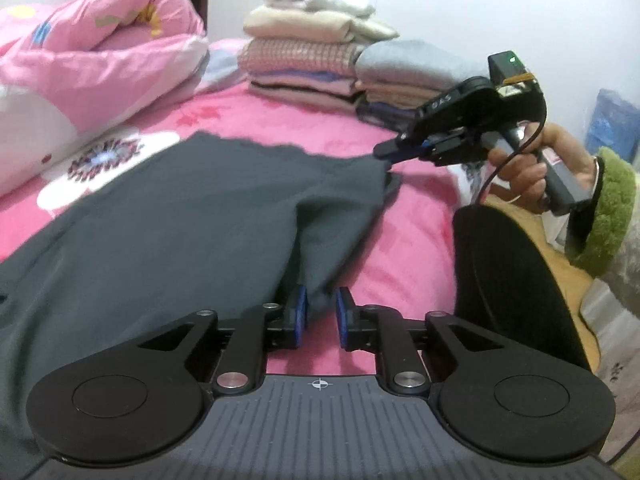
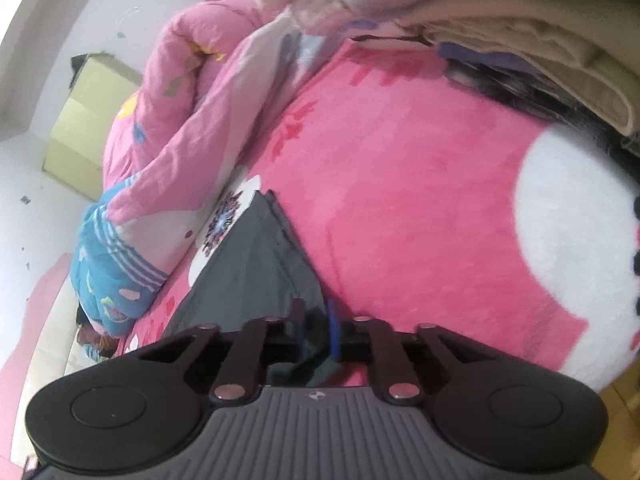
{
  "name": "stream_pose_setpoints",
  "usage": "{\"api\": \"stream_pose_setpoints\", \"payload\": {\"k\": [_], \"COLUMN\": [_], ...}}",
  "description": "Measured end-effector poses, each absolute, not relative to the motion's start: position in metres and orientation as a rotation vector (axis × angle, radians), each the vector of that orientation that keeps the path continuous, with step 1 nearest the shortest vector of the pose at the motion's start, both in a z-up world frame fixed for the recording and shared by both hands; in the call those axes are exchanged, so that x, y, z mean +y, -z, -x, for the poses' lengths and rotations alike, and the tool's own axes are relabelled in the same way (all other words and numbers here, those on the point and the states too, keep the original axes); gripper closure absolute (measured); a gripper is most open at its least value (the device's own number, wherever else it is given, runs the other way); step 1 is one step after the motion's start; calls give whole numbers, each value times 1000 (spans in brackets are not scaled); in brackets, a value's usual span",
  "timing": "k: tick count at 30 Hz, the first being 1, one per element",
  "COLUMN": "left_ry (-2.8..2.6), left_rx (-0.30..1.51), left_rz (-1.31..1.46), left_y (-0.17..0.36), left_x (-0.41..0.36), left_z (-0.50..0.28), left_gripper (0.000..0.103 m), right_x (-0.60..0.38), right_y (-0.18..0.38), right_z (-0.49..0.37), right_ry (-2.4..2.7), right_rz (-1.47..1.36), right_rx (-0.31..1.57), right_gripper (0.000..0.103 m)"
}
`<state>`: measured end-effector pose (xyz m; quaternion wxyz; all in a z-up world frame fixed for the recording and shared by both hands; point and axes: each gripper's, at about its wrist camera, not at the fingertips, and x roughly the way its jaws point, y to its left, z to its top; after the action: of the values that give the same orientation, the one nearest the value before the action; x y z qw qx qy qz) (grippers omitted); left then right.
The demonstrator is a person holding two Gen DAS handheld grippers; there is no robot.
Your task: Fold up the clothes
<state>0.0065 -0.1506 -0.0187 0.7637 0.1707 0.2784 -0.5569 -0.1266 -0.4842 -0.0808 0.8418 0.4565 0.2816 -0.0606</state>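
Note:
A dark grey garment lies spread on the pink bed cover. Its near right edge rises in a fold between the blue pads of my left gripper, which is shut on it. My right gripper, held in a hand, pinches the garment's far right corner just above the bed. In the right wrist view the garment runs into my right gripper, whose fingers are closed on the cloth. The fabric looks stretched between the two grippers.
Folded clothes are stacked at the back of the bed. A rolled pink quilt lies along the left. The person's hand with a green fuzzy cuff and a black-clad leg stand at the right. A yellow-green cabinet is beyond the quilt.

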Motion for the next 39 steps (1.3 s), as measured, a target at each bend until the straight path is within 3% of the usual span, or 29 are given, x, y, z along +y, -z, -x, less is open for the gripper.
{"api": "stream_pose_setpoints", "payload": {"k": [6,19,21,25,31,36,38,39], "left_ry": [1178,1153,1152,1151,1149,1147,1148,1149], "left_rx": [583,663,667,679,678,676,676,675], "left_rz": [-495,-417,-410,-385,-368,-347,-345,-346], "left_y": [35,41,41,43,44,45,45,45], "left_x": [-172,-164,-163,-161,-157,-154,-153,-153], "left_z": [4,-9,-10,-11,-11,-11,-11,-11], "left_gripper": [83,87,87,87,87,87,87,87], "right_x": [-478,-485,-484,-477,-476,-474,-474,-474], "right_y": [75,79,78,84,87,90,91,91], "right_z": [128,147,151,149,146,143,142,141], "right_ry": [120,194,182,165,179,191,196,199], "right_rz": [-958,-998,-1042,-1096,-1103,-1106,-1107,-1108], "right_rx": [602,641,650,708,685,662,653,648], "right_gripper": [98,95,91,70,70,79,97,98]}}
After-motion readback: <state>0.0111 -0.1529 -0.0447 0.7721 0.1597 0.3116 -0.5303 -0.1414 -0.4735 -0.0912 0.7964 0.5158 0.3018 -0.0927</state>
